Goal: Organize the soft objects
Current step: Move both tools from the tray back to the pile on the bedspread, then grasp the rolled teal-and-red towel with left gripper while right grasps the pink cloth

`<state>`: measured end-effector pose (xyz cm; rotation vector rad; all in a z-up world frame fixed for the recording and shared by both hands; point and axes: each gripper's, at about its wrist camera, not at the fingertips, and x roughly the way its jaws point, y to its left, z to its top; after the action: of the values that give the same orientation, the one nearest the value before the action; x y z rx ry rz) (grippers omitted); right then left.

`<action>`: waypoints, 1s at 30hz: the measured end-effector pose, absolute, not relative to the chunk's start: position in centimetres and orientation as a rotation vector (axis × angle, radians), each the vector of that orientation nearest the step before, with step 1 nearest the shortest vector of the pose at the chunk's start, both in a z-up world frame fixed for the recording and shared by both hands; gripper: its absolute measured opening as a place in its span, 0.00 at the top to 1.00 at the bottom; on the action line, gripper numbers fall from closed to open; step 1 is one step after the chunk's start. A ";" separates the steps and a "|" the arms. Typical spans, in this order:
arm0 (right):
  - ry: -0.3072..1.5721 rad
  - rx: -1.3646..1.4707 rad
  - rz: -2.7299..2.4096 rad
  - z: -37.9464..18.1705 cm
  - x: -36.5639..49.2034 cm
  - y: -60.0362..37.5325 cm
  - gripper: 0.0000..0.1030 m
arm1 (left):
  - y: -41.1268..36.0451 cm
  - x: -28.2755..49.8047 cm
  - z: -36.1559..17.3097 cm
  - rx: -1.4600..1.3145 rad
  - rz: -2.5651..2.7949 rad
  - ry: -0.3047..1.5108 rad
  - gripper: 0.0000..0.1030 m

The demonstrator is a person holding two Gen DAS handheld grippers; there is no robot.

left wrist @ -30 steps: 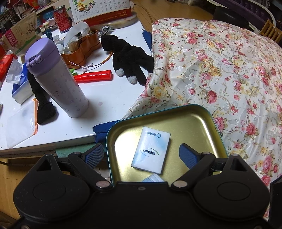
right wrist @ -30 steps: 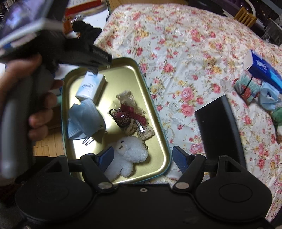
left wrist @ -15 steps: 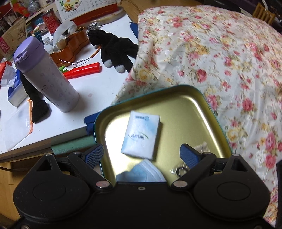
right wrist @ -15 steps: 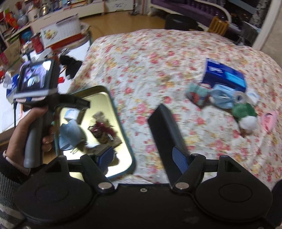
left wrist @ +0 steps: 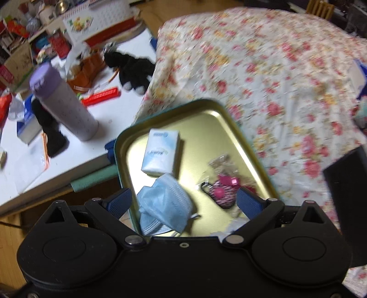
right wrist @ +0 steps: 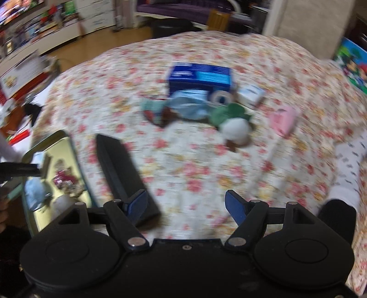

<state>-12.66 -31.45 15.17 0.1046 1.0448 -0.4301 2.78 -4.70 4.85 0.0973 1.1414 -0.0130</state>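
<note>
Over the tin tray [left wrist: 240,137], my left tool [left wrist: 183,201] is opening, gripping nothing; my right tool [right wrist: 185,204] hangs open and empty. Remaining soft toys [right wrist: 231,121] lie at twelve o'clock on the bed; a hurried reach could snag the quilt [right wrist: 195,172].

- Lilac flask [left wrist: 64,103]: upright on the white bench [left wrist: 110,75], left of the bed.
- Black glove [left wrist: 133,68]: lies at the bench edge, touching the floral bedspread [left wrist: 275,80].
- Red comb-like bar [left wrist: 101,97]: flat between flask and glove.
- Brown leather case [left wrist: 88,68]: behind the bar.
- Calendar box [left wrist: 96,20]: at the far end of the bench.
- Black slab [right wrist: 121,174]: flat on the bedspread.
</note>
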 end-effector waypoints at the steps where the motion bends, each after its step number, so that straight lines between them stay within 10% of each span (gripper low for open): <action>1: 1.045 0.117 -0.449 15.0 -13.0 -32.5 0.29 | -5.1 2.6 5.7 0.101 -0.024 1.126 0.07; 30: 1.014 0.372 -0.772 13.9 -11.1 -52.7 0.29 | -25.3 -0.8 14.6 0.300 -0.444 0.935 0.04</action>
<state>-11.06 -52.70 13.86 0.3720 1.0143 -0.7724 -0.85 -25.33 14.59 0.3000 0.9352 -0.4442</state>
